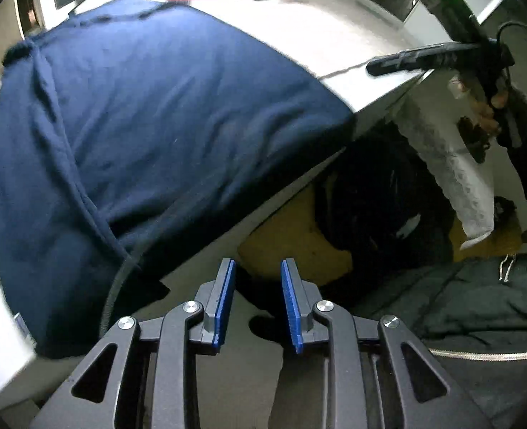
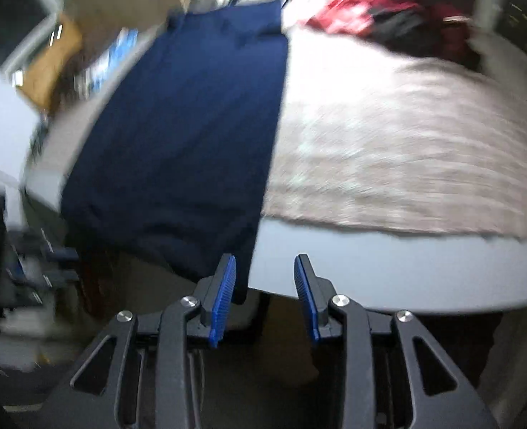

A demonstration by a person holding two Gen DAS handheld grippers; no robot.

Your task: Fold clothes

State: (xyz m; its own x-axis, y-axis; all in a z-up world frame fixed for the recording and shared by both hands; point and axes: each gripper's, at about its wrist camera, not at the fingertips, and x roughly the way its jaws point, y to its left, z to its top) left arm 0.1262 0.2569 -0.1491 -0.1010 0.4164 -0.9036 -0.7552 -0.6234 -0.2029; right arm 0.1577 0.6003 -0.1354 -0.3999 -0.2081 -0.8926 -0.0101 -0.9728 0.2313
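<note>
Here the navy garment [image 2: 177, 136] lies flat on the bench [image 2: 388, 271], long axis running away from the near edge, which its hem overhangs. The left tool [image 1: 257, 304] and right tool [image 2: 265, 298] hover just off that edge, both parted and empty. Red clothes [image 2: 363, 14] sit heaped at the far end.

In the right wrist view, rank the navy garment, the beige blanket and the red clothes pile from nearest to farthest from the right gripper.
From the right gripper, open and empty:
1. Navy garment, left of centre, its hem hanging over the bed edge beside the left finger.
2. Beige blanket, spread across the bed to the right.
3. Red clothes pile, at the far end, upper right.
</note>
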